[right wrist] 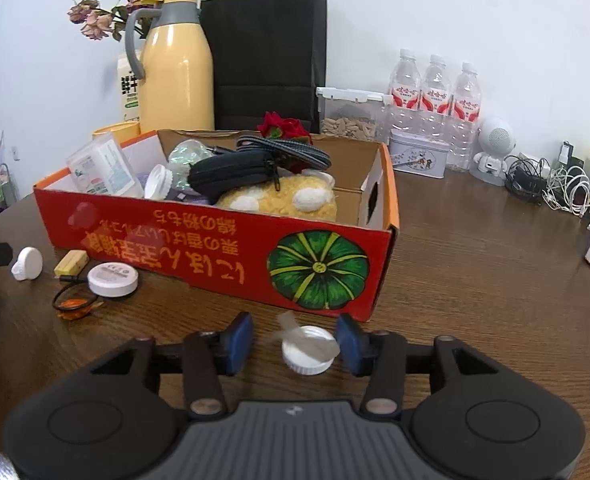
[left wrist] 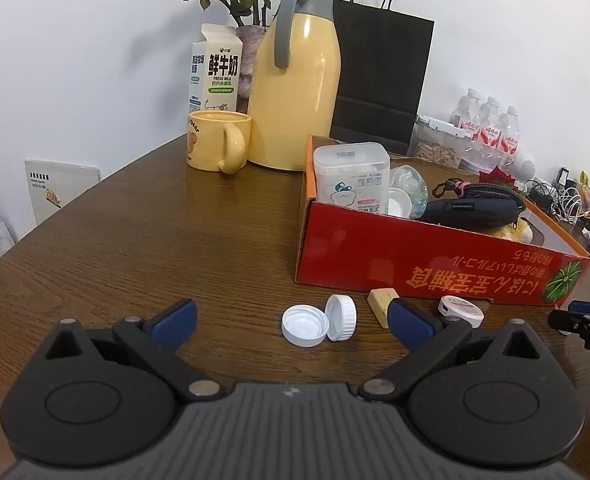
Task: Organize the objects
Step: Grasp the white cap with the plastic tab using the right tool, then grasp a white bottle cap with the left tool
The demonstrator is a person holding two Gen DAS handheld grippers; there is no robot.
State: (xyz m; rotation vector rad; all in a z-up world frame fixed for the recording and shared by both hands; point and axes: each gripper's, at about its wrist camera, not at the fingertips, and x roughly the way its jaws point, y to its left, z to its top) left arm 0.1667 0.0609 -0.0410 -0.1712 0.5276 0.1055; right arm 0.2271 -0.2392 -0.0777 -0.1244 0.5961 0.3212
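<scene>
My left gripper [left wrist: 291,322] is open wide, low over the wooden table. Two white bottle caps [left wrist: 319,322] lie just ahead between its blue pads, one flat and one leaning on it, touched by neither pad. A yellow block [left wrist: 382,305] and a round white tin [left wrist: 461,311] lie by the right finger. My right gripper [right wrist: 295,342] is open around another white cap [right wrist: 307,350], which sits close to the right pad [right wrist: 349,344] with a gap on the left. The red cardboard box [right wrist: 215,256] holds a swab container [right wrist: 103,170], a black pouch [right wrist: 231,174] and a yellow plush [right wrist: 287,200].
Behind the box stand a yellow thermos [left wrist: 295,92], a yellow mug [left wrist: 217,140], a milk carton [left wrist: 217,70] and a black paper bag [left wrist: 379,76]. Water bottles [right wrist: 435,92], a tin [right wrist: 417,158], a white robot figure [right wrist: 493,152] and cables [right wrist: 563,192] crowd the back right. A black ring [right wrist: 73,300] lies left.
</scene>
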